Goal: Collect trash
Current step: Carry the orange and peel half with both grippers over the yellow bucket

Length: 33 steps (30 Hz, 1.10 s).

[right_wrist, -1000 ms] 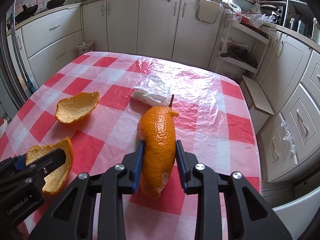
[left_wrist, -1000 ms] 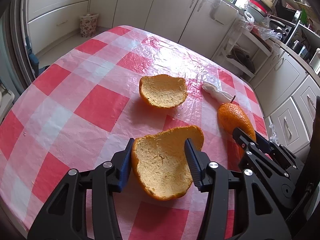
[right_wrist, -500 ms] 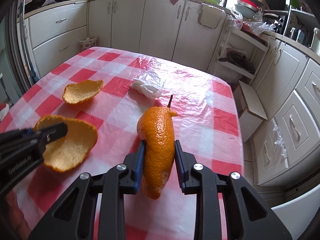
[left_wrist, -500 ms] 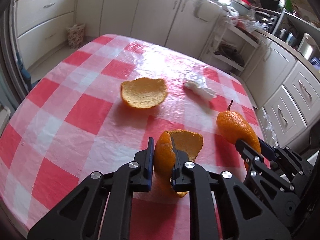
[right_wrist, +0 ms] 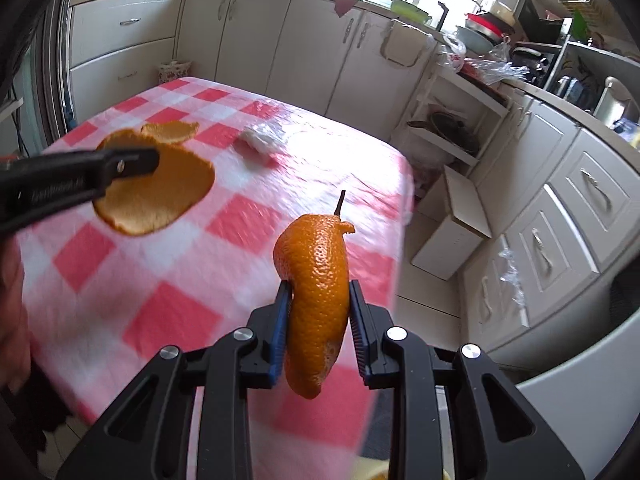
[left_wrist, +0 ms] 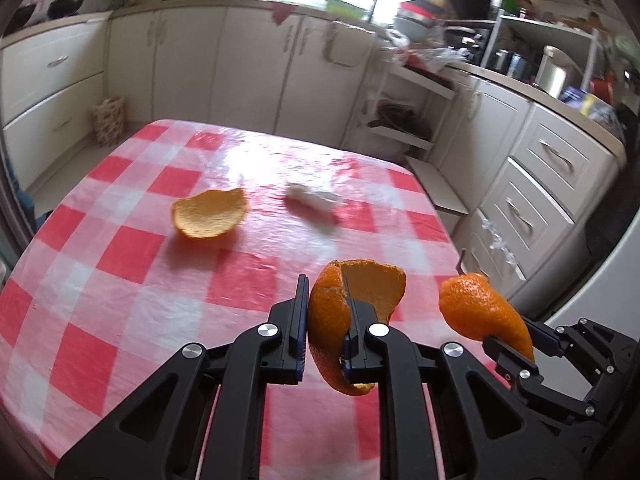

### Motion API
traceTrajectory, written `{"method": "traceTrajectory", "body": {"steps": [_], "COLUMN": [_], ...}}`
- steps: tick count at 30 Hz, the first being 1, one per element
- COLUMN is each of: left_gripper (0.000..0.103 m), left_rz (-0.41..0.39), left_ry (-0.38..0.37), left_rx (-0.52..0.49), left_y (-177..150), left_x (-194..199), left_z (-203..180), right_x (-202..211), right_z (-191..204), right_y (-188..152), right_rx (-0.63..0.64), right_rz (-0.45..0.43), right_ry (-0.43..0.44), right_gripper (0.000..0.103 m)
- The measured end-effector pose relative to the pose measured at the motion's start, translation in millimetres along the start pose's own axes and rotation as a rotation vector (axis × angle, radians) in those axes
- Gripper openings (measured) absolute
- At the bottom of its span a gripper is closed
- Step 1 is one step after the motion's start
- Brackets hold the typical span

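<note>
left wrist view: the folded orange peel (left_wrist: pixel 340 312) sits pinched between my left gripper (left_wrist: pixel 326 322) fingers, lifted above the table; those jaws have just been closing and are now clenched on the peel, which bends around the right-hand finger. the long peel with a stem (right_wrist: pixel 318 292) stands upright in my right gripper (right_wrist: pixel 320 332), both blue pads pressing its sides, raised over the table's near edge. from the left wrist that same peel shows at lower right, apart from the folded one. a third peel half (left_wrist: pixel 208 216) lies cupped upward on the red-and-white checked tablecloth (left_wrist: pixel 120 248), well beyond my fingers, and a crumpled white wrapper (left_wrist: pixel 314 200) lies near it to the right. past the table run cream kitchen cabinets (left_wrist: pixel 256 64), and a small patterned bin (left_wrist: pixel 108 120) stands on the floor by them.
</note>
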<state>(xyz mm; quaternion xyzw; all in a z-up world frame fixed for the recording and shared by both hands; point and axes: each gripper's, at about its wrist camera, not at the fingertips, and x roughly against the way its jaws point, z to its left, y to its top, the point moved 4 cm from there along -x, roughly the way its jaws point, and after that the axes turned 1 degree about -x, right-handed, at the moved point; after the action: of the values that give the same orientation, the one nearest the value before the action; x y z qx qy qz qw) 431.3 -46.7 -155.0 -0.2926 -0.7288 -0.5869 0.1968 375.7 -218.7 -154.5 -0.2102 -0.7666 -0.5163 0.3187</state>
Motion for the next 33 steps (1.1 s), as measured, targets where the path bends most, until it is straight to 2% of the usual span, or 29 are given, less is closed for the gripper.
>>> {"method": "traceTrajectory", "body": {"steps": [11, 23, 33], "left_gripper": [0.012, 0.012, 0.012], "left_rz": [0.011, 0.029, 0.070], "left_ry": [-0.079, -0.175, -0.221], "left_rx": [-0.059, -0.164, -0.251], "left_y": [-25, -59, -105], "left_x": [24, 54, 74], "left_z": [-57, -146, -206], "right_x": [43, 62, 60], "right_z": [-41, -90, -105], "right_y": [-64, -131, -186], "right_rx": [-0.013, -0.059, -0.076], "right_rz": [0.036, 0.118, 0.217], "right_ry": [-0.076, -0.153, -0.177], "right_gripper": [0.029, 0.029, 0.029]}}
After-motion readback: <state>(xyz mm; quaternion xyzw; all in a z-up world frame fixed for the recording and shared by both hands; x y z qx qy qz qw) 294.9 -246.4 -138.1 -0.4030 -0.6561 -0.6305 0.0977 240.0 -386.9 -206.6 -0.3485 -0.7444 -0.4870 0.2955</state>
